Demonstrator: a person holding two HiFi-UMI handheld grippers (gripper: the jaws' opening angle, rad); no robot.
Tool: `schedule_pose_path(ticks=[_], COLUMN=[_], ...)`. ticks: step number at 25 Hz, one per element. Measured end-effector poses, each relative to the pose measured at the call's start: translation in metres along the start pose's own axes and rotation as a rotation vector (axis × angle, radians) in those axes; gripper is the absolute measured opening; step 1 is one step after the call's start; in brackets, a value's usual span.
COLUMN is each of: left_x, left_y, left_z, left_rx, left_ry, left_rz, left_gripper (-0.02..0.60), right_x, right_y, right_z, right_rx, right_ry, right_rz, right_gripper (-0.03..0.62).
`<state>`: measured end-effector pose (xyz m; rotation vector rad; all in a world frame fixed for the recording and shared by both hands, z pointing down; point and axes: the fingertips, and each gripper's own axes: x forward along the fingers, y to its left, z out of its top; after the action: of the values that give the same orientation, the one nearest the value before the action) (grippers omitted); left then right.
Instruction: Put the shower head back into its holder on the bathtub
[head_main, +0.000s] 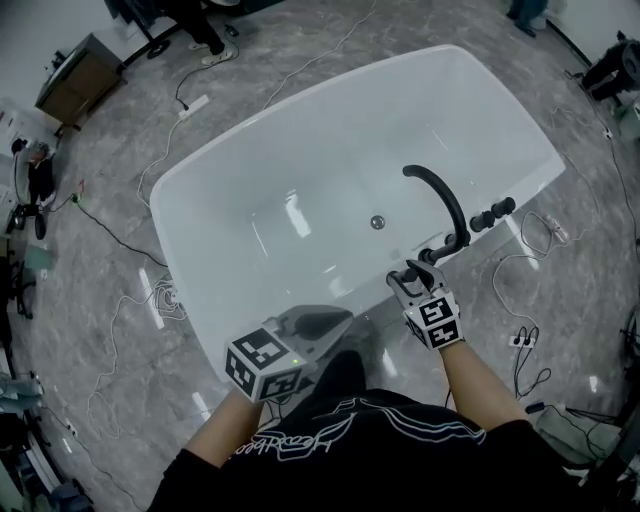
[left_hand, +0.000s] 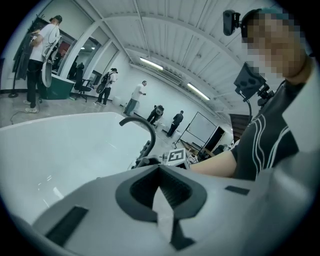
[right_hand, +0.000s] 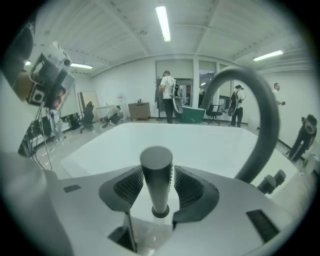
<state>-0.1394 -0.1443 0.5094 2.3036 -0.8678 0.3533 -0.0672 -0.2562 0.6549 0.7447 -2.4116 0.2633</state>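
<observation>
Dark shower head stands upright on the bathtub rim between the right gripper's parted jaws; left gripper closed, empty.

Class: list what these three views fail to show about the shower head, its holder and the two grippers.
- Holder: in the head view the right gripper covers it. In the right gripper view that gripper's body blocks the area round the foot of the shower head.
- Left gripper jaws: blurred in the head view.
- Drain: too small in the head view to tell whether it is plugged or open.
</observation>
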Motion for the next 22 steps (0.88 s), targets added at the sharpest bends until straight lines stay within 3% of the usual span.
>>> schedule_pose_path(ticks=[4,9,14,19,22], left_x=[-0.007,-0.012,-0.017,-0.03,-0.036], left_y=[-0.032,-0.091,-0.169,-0.242,-0.277], left_z=[-0.001,0.0,0.012,0.021,0.012], left_rx=[0.016,0.07,0.129,0.185,0.204], left_ry=[-0.041,-0.077,-0.154,-0.218,-0.235], left_rz=[0.012,0.004,-0.034,-0.056,-0.071], left_gripper=[0.005,0.005,0.005,0.005,0.005], right_x=[-0.068,-0.178,-0.279,-0.359,-0.388], right_y=[0.012,0.061,0.098,0.125,0.141], right_z=[0.031,0.059,0.087,0.087,0.077], right_rx=[0.008,-0.013,0.022,-0.031,-0.003], right_ry=[-0.127,-0.213,-0.263,-0.319,-0.347], right_rz=[0.062,0.259,0.374,0.401,0.427], right_gripper=[0.176,0.17,0.076,0.038,0.031])
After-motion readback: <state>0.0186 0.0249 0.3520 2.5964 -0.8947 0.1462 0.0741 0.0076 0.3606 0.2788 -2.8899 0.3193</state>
